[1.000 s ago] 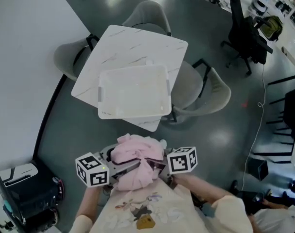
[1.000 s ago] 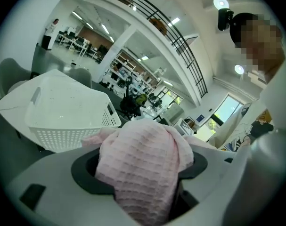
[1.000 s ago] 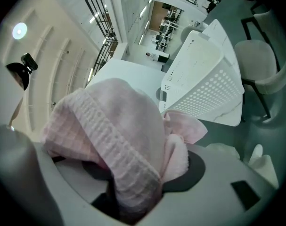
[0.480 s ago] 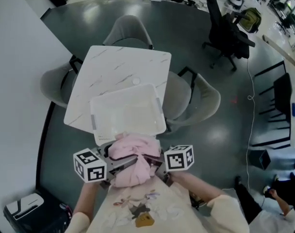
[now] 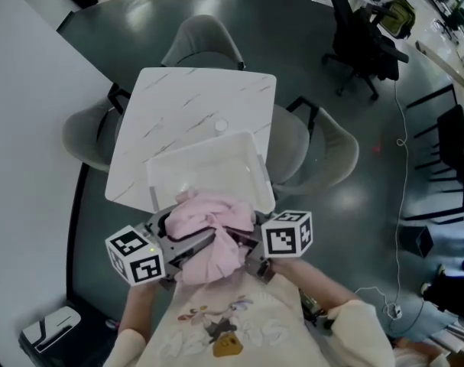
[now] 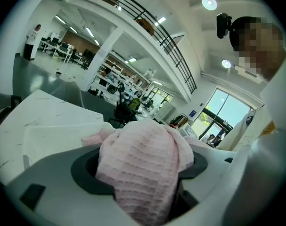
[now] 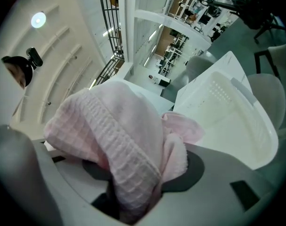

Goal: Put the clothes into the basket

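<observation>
Left gripper [image 6: 142, 180] and right gripper [image 7: 133, 180], both clamped on the pink garment [image 5: 209, 219], have carried it from short of the basket [image 5: 205, 167] to its near rim; release looks next.

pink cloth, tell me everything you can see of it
The pink cloth is a soft, waffle-textured knit with a ribbed edge, bunched into a loose bundle. The left gripper and right gripper both clamp it, with folds spilling over and hanging below their jaws. In the head view its far edge overlaps the near rim of the white basket; whether they touch is unclear.
</observation>
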`<state>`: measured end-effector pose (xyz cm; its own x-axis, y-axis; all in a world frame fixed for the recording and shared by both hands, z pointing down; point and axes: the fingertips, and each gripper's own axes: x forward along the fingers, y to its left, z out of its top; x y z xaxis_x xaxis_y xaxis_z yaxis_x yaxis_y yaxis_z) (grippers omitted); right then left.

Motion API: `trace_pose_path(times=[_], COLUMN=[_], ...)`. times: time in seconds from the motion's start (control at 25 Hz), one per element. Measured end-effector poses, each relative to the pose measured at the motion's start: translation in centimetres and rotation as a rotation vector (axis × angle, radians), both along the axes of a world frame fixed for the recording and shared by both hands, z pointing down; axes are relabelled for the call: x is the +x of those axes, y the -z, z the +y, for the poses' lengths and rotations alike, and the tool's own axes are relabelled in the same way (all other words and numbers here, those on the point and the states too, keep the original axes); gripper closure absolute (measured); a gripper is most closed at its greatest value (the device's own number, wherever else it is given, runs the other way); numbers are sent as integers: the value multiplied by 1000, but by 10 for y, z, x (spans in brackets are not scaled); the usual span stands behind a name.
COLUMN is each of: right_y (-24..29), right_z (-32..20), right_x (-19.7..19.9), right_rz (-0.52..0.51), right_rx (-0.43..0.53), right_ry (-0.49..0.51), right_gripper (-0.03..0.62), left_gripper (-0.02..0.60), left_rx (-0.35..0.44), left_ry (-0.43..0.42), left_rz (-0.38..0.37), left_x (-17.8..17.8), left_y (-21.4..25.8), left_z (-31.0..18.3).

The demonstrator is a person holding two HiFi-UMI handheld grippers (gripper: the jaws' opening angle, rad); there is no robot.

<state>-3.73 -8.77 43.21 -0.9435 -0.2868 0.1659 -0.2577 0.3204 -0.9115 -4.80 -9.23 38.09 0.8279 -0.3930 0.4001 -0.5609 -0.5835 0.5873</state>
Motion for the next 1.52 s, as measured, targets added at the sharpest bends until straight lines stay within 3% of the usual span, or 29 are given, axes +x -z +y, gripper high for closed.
trace_pose_path(times=[0.44, 0.84, 1.36, 1.52], right_y=[3, -28, -78, -105], right_z=[-57, -89, -123, -126], right_x=[-9, -16, -18, -15], right_rz=[75, 209, 364, 441], right_rx=[55, 36, -22, -50], right_ry=[-30, -53, -102, -126], right_gripper=[344, 350, 353, 353], left_gripper=[219, 219, 219, 219], left_rx=[31, -15, -77, -94], left_ry=[75, 181, 242, 260], left_rz=[33, 74, 39, -3], left_x=[-15, -32, -44, -48], left_y=[1, -32, -83, -108], left_z=[-52, -85, -118, -121])
